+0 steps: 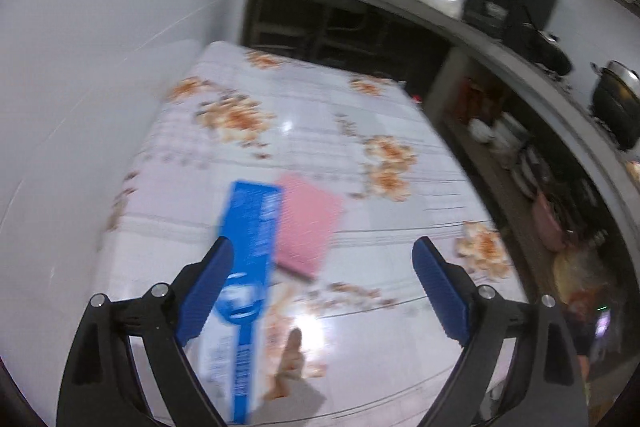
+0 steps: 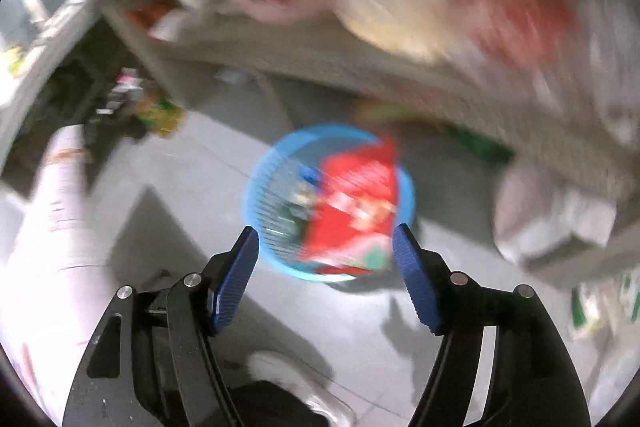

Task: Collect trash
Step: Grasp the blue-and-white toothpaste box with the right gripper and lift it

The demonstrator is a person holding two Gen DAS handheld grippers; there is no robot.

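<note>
On the flowered tablecloth (image 1: 320, 131) a long blue and white carton (image 1: 248, 227) lies flat, with a flat pink piece (image 1: 308, 227) right beside it. My left gripper (image 1: 324, 259) hovers above them, open wide; the carton runs past its left finger (image 1: 208, 291), untouched as far as I can see. In the blurred right wrist view, a round blue basket (image 2: 264, 187) stands on the grey floor. A red snack packet (image 2: 356, 203) is in or just over it; which, I cannot tell. My right gripper (image 2: 325, 239) is open above the basket, its pads holding nothing.
A white wall runs along the table's left side. A kitchen counter (image 1: 400, 3) with shelves of dishes (image 1: 504, 139) and a pot (image 1: 616, 99) curves along the far and right sides. Near the basket are a low shelf with bags (image 2: 400, 11), white sacks (image 2: 552, 219), the table's cloth edge (image 2: 60, 211) and a shoe (image 2: 280, 371).
</note>
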